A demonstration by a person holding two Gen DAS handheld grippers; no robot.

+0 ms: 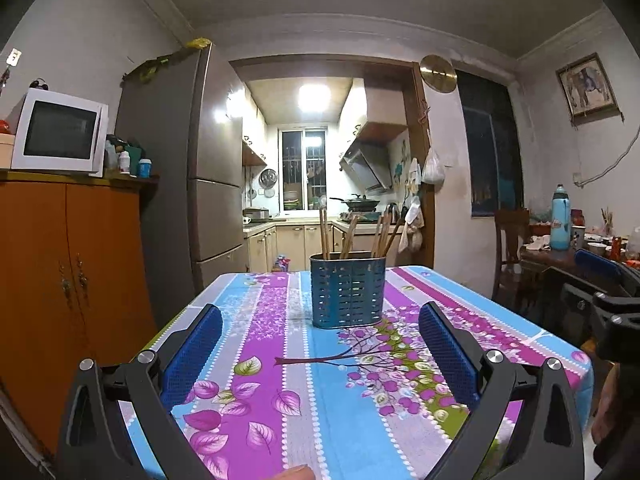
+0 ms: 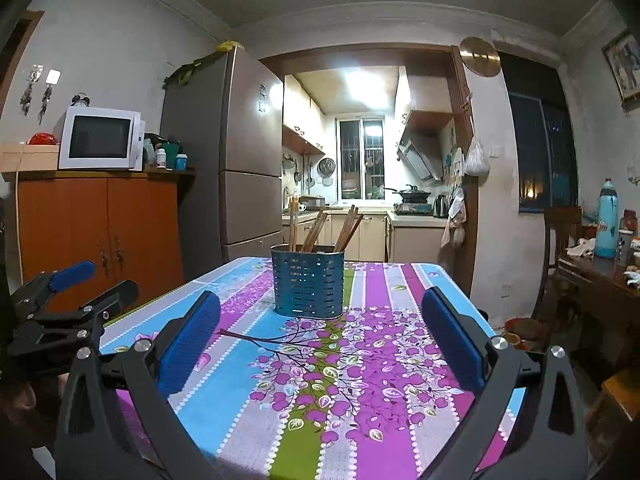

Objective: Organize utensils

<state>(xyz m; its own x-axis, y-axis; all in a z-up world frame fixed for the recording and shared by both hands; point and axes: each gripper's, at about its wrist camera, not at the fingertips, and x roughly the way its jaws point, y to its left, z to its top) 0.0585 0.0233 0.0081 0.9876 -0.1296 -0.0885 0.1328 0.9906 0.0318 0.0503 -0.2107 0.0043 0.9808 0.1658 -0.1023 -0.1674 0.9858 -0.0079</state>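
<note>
In the left wrist view, the left tool (image 1: 320,344) is seen with its pads spread apart above the floral worktop (image 1: 280,360), nothing gripped. The blue holder (image 1: 347,291) (chopsticks (image 1: 352,236) upright inside) stands ahead. In the right wrist view, the right tool (image 2: 320,336) is likewise spread wide and empty.

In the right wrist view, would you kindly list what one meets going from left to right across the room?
Left tool → microwave → fridge → blue utensil holder with chopsticks → hanging white bag → dark window → blue bottle.
</note>
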